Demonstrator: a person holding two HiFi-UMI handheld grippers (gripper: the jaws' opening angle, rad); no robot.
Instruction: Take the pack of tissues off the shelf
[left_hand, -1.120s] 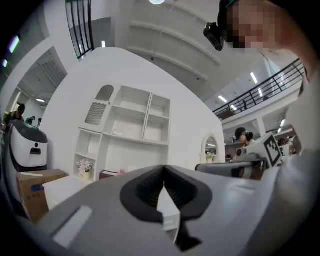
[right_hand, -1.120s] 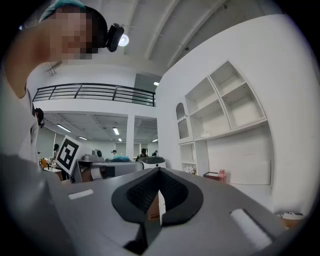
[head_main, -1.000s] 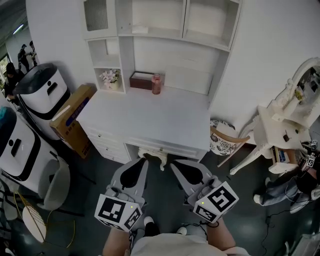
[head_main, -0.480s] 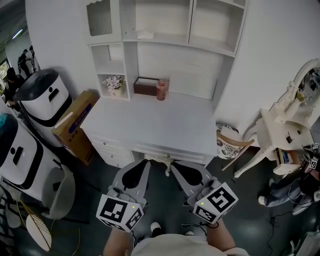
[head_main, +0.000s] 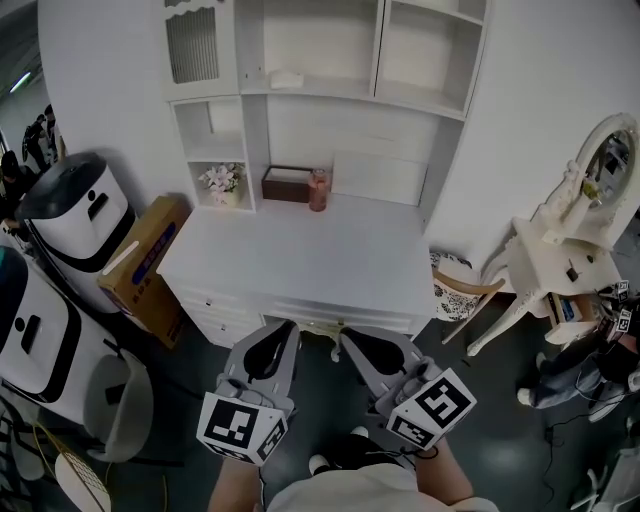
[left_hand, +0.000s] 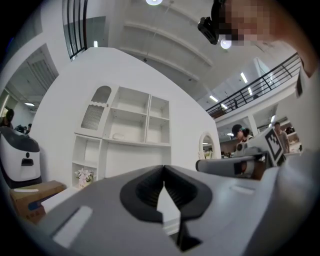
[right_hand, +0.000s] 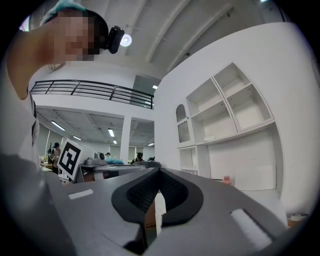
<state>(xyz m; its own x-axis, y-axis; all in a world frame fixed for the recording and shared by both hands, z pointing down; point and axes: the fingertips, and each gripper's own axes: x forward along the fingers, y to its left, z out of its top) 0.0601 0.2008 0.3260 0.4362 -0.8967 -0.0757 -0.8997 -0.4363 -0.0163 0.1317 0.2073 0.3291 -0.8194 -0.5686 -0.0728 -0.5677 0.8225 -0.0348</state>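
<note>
A small white pack of tissues (head_main: 286, 79) lies on the upper shelf of the white desk hutch (head_main: 300, 95); it also shows as the pale pack (left_hand: 118, 135) in the left gripper view and as the pack (right_hand: 209, 138) in the right gripper view. My left gripper (head_main: 282, 327) and right gripper (head_main: 346, 336) hang side by side low in front of the desk's front edge (head_main: 300, 300), far below the shelf. Both are shut with nothing between their jaws, as the left gripper tips (left_hand: 163, 168) and right gripper tips (right_hand: 159, 171) show.
On the desk's back stand a brown tissue box (head_main: 286, 184), a pink bottle (head_main: 318, 190) and a flower pot (head_main: 222, 181). At the left are two white-and-black machines (head_main: 75, 205) and a cardboard box (head_main: 140, 255). A chair (head_main: 462, 287) and a white vanity (head_main: 580, 220) stand at the right.
The head view has shifted a little, so the desk and hutch sit slightly differently in frame. Both grippers stay shut, low in front of the desk.
</note>
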